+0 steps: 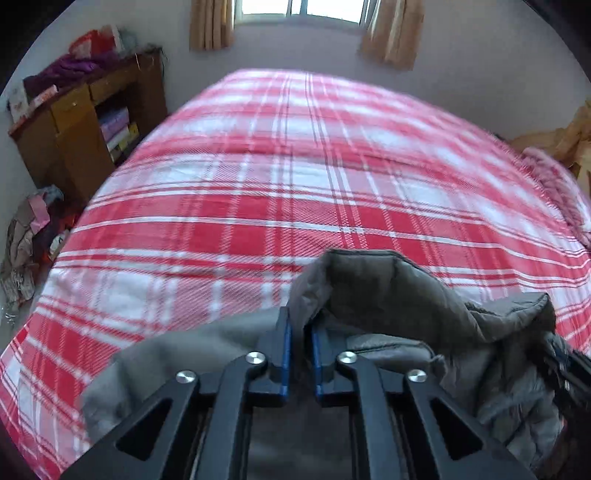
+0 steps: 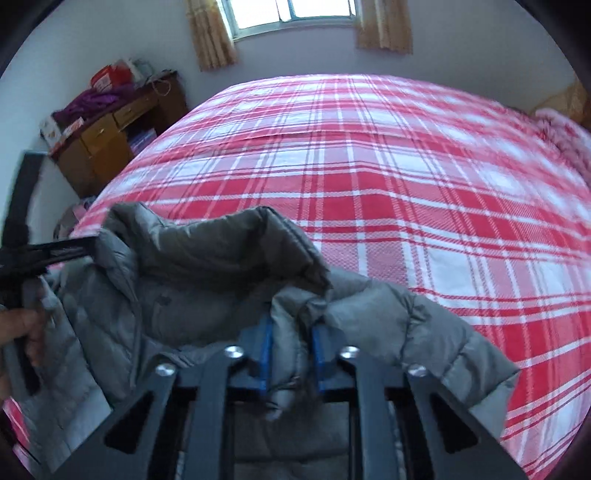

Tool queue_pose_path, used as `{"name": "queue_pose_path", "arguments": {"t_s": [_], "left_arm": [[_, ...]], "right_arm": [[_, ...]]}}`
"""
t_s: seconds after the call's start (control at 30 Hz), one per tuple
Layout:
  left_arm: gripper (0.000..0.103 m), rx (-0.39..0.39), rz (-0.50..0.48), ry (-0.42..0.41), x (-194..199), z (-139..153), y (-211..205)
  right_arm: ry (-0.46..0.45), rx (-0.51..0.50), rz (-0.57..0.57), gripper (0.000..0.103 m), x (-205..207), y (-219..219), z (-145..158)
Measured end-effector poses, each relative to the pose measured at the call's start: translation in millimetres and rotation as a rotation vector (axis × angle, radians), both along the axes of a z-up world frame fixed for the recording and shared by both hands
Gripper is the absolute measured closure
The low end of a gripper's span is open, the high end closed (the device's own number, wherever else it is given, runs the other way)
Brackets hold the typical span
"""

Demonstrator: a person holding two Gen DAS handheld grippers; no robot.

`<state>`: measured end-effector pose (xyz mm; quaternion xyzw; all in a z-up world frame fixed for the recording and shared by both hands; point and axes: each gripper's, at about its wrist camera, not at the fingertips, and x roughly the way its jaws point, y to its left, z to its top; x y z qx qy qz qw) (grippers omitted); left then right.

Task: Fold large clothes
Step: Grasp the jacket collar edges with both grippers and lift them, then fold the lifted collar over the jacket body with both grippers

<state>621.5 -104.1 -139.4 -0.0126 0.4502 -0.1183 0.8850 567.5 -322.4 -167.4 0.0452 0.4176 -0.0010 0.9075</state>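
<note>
A grey padded jacket (image 1: pixel 388 295) hangs bunched over the near edge of a bed with a red and white plaid cover (image 1: pixel 295 166). In the left wrist view my left gripper (image 1: pixel 301 325) is shut on a fold of the jacket near its collar, the blue pads pinching the cloth. In the right wrist view my right gripper (image 2: pixel 291 328) is shut on another fold of the jacket (image 2: pixel 207 266), which bulges between the blue pads. There my left gripper (image 2: pixel 90 245) grips the collar's left edge, with a hand (image 2: pixel 22 328) behind it. The jacket's lower part is hidden below the grippers.
The plaid bed cover (image 2: pixel 406 166) stretches to the far wall under a window with tan curtains (image 1: pixel 210 26). A wooden cabinet (image 1: pixel 74 122) piled with cloth and boxes stands left of the bed. Loose clothes (image 1: pixel 29 243) lie on the floor beside it.
</note>
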Motion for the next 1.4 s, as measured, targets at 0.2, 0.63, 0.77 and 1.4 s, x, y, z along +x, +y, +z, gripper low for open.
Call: {"name": "queue_pose_path", "arguments": {"t_s": [0.2, 0.63, 0.77, 1.4], "left_arm": [[0.098, -0.052, 0.008, -0.018, -47, -26, 34], [0.095, 0.087, -0.013, -0.099, -70, -3, 22], [0.034, 0.099, -0.009, -0.19, -88, 39, 29], [0.001, 0.28, 0.038, -0.184, -24, -48, -12]], "right_arm": [[-0.048, -0.051, 0.027, 0.092, -32, -4, 0], [0.004, -0.102, 0.036, 0.073, -39, -7, -18], [-0.022, -0.097, 0.036, 0.054, -61, -20, 9], [-0.058, 0.008, 0.017, 0.048, 0, 32, -19]]}}
